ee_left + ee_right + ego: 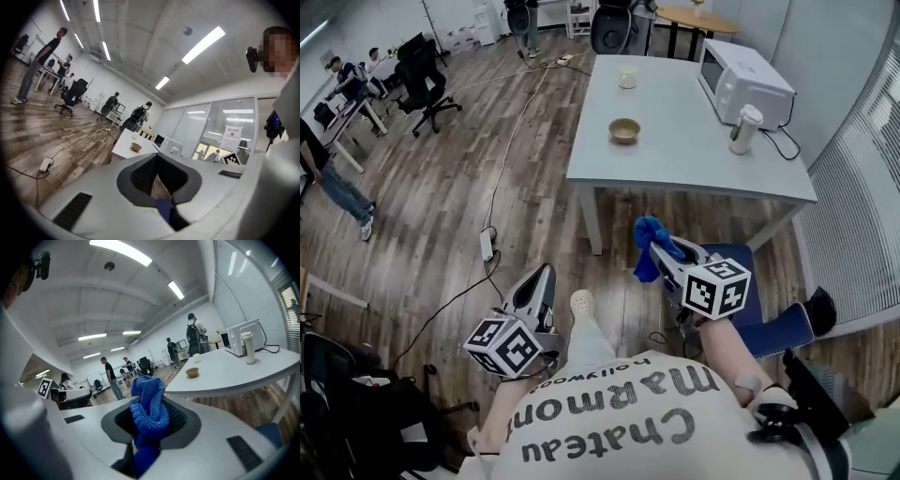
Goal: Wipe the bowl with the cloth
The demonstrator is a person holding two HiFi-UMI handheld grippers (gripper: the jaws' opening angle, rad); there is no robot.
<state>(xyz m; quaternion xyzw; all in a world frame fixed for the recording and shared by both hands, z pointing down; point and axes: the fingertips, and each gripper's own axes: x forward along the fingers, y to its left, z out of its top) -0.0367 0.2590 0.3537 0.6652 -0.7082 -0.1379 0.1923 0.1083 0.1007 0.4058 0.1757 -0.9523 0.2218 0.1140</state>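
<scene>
The bowl (624,130) sits upright on the white table (675,164), well ahead of both claws and touched by neither; its inside is too small to judge for dirt. The blue cloth (149,408) is already in hand: the right claw (662,252) is clamped on it, with a bunched fold sticking out past the tips. The left claw (544,275) has its jaws together on nothing and hangs level beside the right one, over the wooden floor short of the table's near edge. By my reading, only the taking-up of the cloth is done. Getting to the table, bringing the cloth to the bowl, perhaps steadying the bowl with the left claw, and the wiping itself all remain. Beyond the bowl from the claws stands a small cup (626,77), and off to the right a tumbler (744,128) and a microwave (745,84)
</scene>
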